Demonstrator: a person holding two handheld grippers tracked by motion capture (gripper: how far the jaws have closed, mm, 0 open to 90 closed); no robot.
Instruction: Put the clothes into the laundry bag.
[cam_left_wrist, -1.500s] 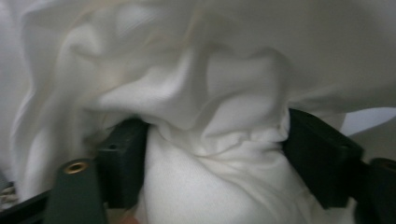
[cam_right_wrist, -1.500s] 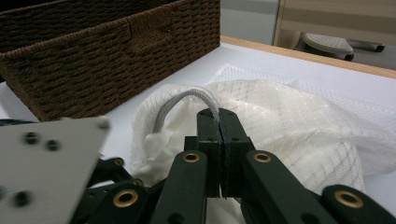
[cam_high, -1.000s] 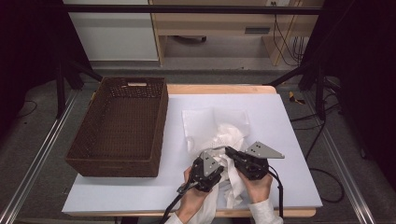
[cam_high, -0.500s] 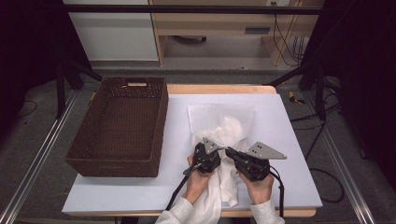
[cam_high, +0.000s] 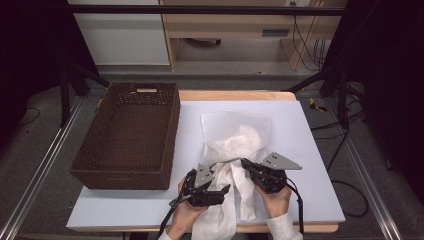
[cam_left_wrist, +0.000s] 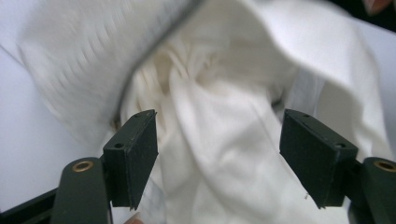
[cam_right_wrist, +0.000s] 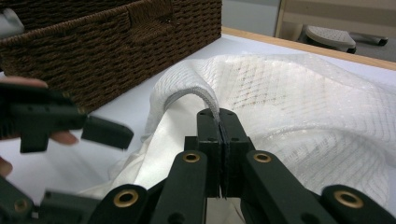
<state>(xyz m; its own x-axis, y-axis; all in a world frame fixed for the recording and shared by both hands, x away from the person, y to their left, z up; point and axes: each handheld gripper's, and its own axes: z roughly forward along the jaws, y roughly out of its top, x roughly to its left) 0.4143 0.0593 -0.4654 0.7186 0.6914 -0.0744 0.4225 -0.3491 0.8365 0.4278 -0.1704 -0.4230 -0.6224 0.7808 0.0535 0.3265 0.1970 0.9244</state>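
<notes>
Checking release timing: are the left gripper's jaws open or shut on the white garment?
Open. The left gripper has just been opening; its jaws stand apart with the white garment between, unpressed.

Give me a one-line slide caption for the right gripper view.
Right gripper clamps the mesh bag's grey hem while the left gripper hangs open beside the wicker basket.

White table carries a brown wicker basket and white garment

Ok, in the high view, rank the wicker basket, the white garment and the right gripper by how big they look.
1. Wicker basket, largest.
2. White garment, somewhat smaller; part hangs over the table edge.
3. Right gripper, clearly the smallest, shut on the garment's edge.
</notes>
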